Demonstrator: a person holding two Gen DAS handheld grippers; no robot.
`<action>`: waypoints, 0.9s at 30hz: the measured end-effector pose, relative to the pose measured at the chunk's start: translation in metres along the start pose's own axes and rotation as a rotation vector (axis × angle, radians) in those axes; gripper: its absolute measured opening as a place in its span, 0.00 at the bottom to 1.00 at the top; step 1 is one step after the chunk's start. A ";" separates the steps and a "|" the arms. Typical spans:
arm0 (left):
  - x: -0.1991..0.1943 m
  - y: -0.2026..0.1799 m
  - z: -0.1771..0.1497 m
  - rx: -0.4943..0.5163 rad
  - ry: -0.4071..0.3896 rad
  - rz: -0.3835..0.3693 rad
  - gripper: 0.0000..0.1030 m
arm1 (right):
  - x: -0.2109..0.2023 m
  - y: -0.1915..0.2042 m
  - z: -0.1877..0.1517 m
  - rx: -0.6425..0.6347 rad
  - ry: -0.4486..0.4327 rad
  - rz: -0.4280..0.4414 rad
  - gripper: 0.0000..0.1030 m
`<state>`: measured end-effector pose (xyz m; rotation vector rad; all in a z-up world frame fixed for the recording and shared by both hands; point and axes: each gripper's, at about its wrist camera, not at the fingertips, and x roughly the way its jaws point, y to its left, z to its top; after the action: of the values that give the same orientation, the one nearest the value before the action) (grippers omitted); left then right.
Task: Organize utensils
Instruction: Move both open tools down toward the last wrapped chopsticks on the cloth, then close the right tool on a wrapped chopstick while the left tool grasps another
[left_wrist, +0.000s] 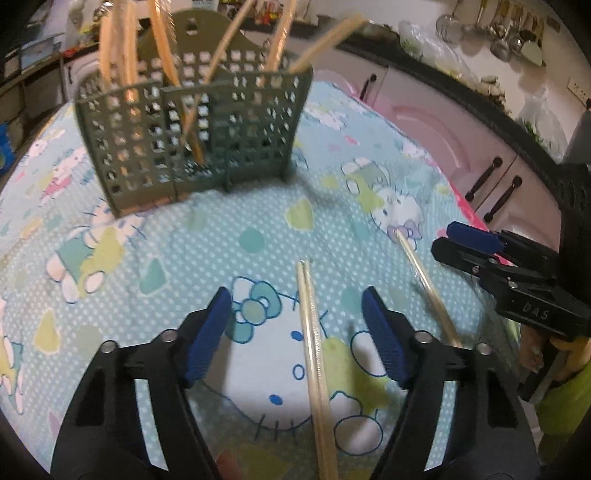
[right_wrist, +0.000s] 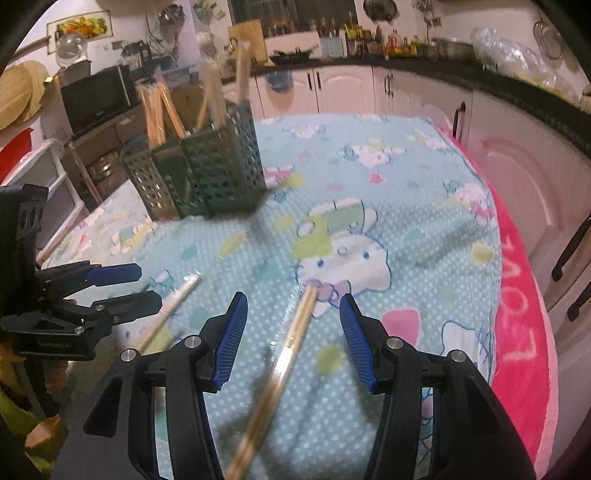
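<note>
I am holding my left claw (left_wrist: 295, 314) over the counter (left_wrist: 184, 236), its blue pads (left_wrist: 208, 336) standing apart with a pair of chopsticks (left_wrist: 314, 354) lying on the cloth between them; neither pad is touching the pair, so this claw is released. My right claw (right_wrist: 291, 314) is likewise released, straddling a second pair (right_wrist: 291, 339) that is lying flat, tips on the bow of a cartoon cat, clear of both pads. In the left view that second pair (left_wrist: 428, 284) is lying just to the right of the first, with the right claw (left_wrist: 465, 240) beside it. The green perforated holder (left_wrist: 192, 136) is standing upright at the far side of the cloth, well apart from both claws, with several wooden chopsticks (left_wrist: 162, 48) leaning out of its compartments. In the right view the holder (right_wrist: 207, 173) is sitting at far left.
</note>
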<state>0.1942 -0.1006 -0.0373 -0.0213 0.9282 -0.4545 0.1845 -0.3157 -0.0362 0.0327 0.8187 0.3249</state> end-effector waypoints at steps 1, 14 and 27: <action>0.004 -0.001 0.001 0.001 0.016 -0.009 0.52 | 0.002 -0.001 0.000 0.000 0.011 -0.001 0.49; 0.032 -0.010 0.013 0.010 0.096 -0.024 0.32 | 0.042 -0.003 0.016 -0.019 0.133 0.025 0.42; 0.049 -0.014 0.023 0.028 0.111 0.024 0.20 | 0.064 -0.006 0.021 -0.026 0.187 -0.016 0.26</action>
<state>0.2316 -0.1364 -0.0582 0.0413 1.0300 -0.4499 0.2422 -0.3001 -0.0681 -0.0288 0.9996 0.3262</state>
